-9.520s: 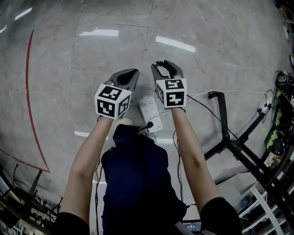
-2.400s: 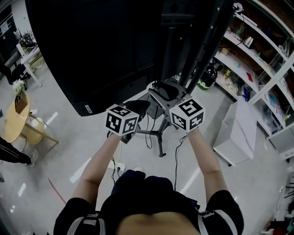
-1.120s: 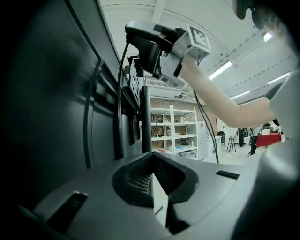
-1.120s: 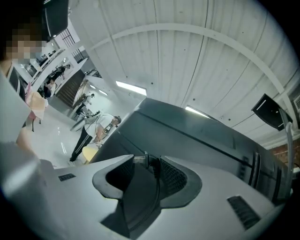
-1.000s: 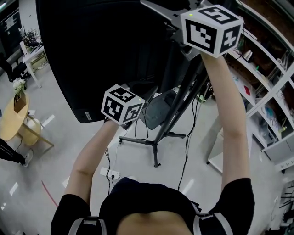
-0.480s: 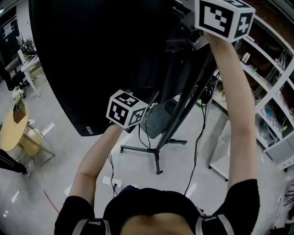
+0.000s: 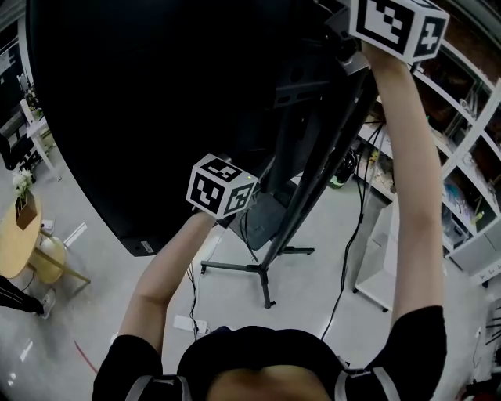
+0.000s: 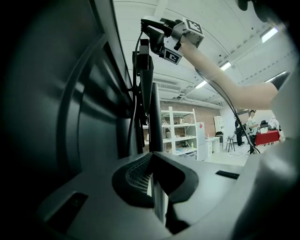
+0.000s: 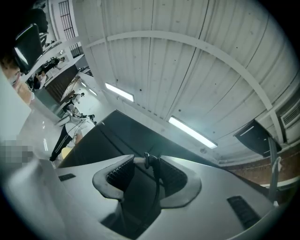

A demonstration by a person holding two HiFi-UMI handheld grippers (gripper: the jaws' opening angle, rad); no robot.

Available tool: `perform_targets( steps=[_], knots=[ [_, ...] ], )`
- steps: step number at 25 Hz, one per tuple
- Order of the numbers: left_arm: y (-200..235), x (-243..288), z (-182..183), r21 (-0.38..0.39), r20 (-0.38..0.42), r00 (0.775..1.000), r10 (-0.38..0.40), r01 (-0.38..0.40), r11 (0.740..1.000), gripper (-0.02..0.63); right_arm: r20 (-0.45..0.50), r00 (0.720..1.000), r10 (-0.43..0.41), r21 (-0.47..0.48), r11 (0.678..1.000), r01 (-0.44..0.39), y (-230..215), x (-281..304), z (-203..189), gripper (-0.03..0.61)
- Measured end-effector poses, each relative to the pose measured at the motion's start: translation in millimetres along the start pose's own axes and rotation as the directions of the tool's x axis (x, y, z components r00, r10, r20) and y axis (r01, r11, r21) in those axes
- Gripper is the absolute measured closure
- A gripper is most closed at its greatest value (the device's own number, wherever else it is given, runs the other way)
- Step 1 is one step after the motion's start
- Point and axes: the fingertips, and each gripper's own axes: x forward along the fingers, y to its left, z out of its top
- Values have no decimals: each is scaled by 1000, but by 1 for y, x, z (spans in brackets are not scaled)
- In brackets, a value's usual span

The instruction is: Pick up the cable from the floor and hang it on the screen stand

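Note:
My right gripper (image 9: 149, 165) is raised high at the top of the black screen stand (image 7: 313, 180), its marker cube (image 7: 399, 23) at the upper right of the head view. Its jaws are shut on the black cable (image 9: 154, 187), which runs down between the pads. From there the cable (image 7: 362, 204) hangs past my right arm toward the floor. Lower down, my left gripper (image 8: 151, 159), marker cube (image 7: 221, 186), sits close behind the big dark screen (image 7: 141, 117). Its jaws meet at the tips and I see nothing held. In the left gripper view the right gripper (image 8: 157, 35) shows by the stand's pole (image 8: 150, 108).
The stand's legs (image 7: 250, 268) spread on the grey floor below me. White shelving (image 7: 462, 102) and a white cabinet (image 7: 383, 258) stand to the right. A round wooden table (image 7: 19, 235) is at the left, and a power strip (image 7: 190, 323) lies near my feet.
My right gripper has risen further with the cable, up to the top of the stand. The left gripper has shifted a little nearer the screen, which fills more of the head view.

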Motion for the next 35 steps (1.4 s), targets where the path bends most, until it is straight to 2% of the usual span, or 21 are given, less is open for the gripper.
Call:
perform_targets(
  steps=[4, 10, 13, 17, 21, 25, 30, 35],
  knots=[
    [-1, 20, 29, 14, 11, 1000, -30, 29, 999, 611, -2, 999, -46, -35, 998, 45, -39, -9, 21, 394],
    [-27, 40, 55, 21, 24, 995, -100, 100, 995, 611, -6, 994, -106, -54, 993, 106, -69, -42, 42, 394],
    [-54, 52, 66, 40, 29, 990, -141, 139, 989, 611, 1, 989, -146, -58, 988, 146, -82, -77, 49, 396],
    [-87, 67, 67, 57, 25, 984, -175, 173, 983, 611, 30, 978, -206, -9, 978, 206, -97, -137, 46, 396],
    [-114, 74, 51, 49, 4, 982, -191, 190, 980, 611, 27, 978, -206, 25, 978, 205, -89, -179, 29, 396],
    [-137, 77, 37, 45, -19, 980, -198, 198, 979, 611, -15, 968, -251, 71, 965, 252, -85, -218, -11, 399],
    [-159, 76, 26, 45, -39, 980, -195, 196, 980, 611, -76, 960, -270, 117, 954, 278, -75, -250, -58, 403],
    [-166, 69, 5, 23, -77, 980, -184, 186, 982, 611, -86, 958, -275, 180, 941, 286, -58, -266, -94, 407]
  ],
)
